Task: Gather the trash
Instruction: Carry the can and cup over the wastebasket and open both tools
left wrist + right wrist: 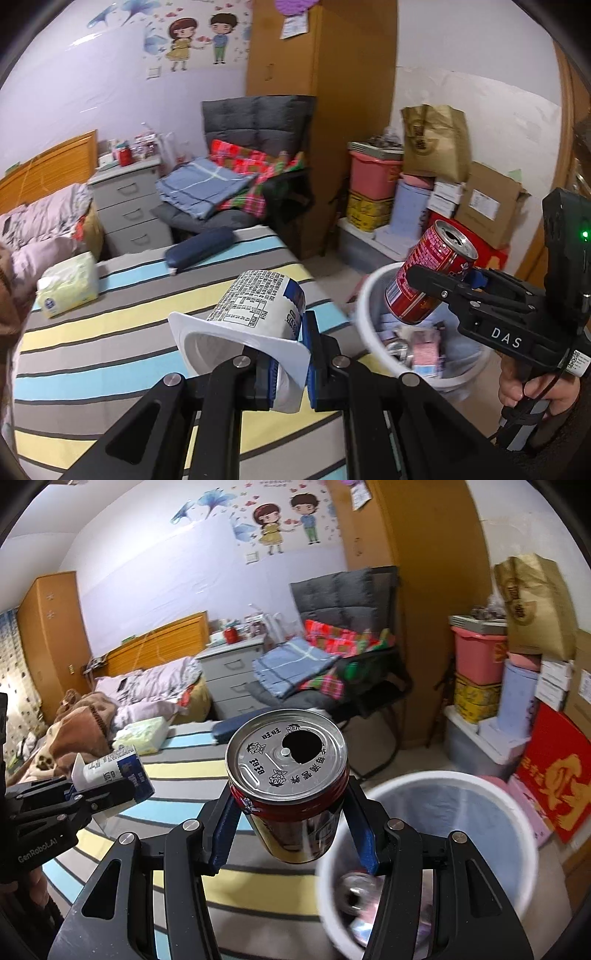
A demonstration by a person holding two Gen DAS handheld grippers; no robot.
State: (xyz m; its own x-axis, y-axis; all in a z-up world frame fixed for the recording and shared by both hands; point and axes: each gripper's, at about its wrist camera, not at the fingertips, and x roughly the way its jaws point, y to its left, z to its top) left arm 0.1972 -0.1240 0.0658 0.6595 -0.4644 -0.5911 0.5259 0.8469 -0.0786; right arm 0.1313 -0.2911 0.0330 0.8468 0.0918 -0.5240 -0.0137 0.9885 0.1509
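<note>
The left claw [291, 354] pinches a white yoghurt cup [255, 314] by its rim and wall, pads pressed tight on the thin plastic, the cup lying tilted with its mouth toward the camera, above the striped bed [110, 332]. The right claw [291, 823] grips a red can [291, 794] across its body, blue pads against both sides; the can stands nearly upright in that view, its opened top showing a dark hole. Seen from the left wrist, the can hangs tilted over the near rim of a white bin [373, 332] that stands on the floor just beside the bed. The bin already holds cans and pink wrappers. A hand [535, 387] holds the right claw's handle. On the bed lie a tissue pack [68, 286] and a dark blue case [199, 249], well apart from both claws.
</note>
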